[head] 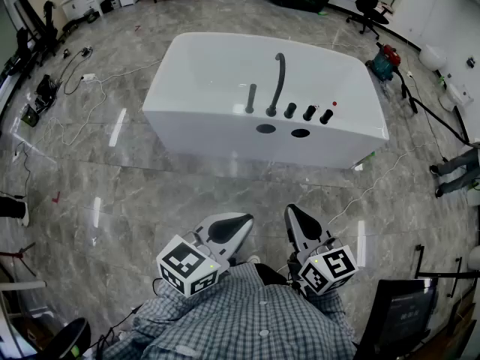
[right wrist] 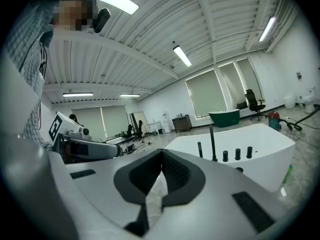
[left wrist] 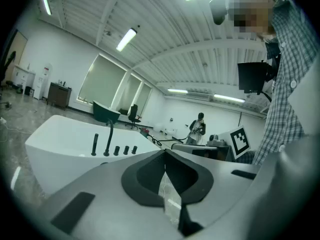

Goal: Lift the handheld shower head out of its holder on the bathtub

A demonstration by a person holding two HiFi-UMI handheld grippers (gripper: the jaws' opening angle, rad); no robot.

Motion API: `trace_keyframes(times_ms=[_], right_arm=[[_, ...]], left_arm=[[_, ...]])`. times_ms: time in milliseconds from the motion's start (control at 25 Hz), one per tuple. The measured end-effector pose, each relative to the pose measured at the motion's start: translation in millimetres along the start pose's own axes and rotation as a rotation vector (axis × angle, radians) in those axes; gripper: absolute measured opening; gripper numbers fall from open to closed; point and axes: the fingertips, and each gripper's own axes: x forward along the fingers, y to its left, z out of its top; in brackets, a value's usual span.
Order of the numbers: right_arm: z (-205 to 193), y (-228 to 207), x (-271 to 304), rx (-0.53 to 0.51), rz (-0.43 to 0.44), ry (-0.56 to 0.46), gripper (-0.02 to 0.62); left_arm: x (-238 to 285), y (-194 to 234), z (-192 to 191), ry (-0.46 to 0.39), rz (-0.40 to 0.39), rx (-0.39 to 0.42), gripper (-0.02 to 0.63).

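The white bathtub stands in the middle of the floor, well ahead of me. On its near rim the dark handheld shower head stands upright in its holder, left of a tall curved spout and three black knobs. Both gripper views show the shower head far off. My left gripper and right gripper are held close to my body, side by side. Both are shut, tips touching, with nothing between them.
Grey marble floor lies between me and the tub. Cables trail at the left, and a hose runs from the tub's right corner. A red and green machine sits behind the tub. Someone's legs show at the right edge.
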Motion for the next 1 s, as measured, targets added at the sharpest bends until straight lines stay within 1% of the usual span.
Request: trace_keyframes(times_ms=[440,680,800,1000], right_arm=[[1.5,3.4,-0.5,-0.001,0.01,-0.004,0.015],[5.9,8.1,-3.2,-0.108,0.04,0.001,0.015],[8.3,6.5,-5.2,-0.106,0.044,-0.011,0.015],[8.7,-7.5,-13.5,-0.077,0.027,-0.029,0.014]], left_arm=[[-1.0,-1.6,-0.5,0.001,0.002,-0.003,0.009],[-1.0,-4.3,-0.7,0.0,0.01,0.002,0.009],[-4.0,-4.6,-0.6,-0.003,0.026,0.006,0.009],[-3.7,-8.5,-2.6,-0.009,0.067,0.004,0.009]])
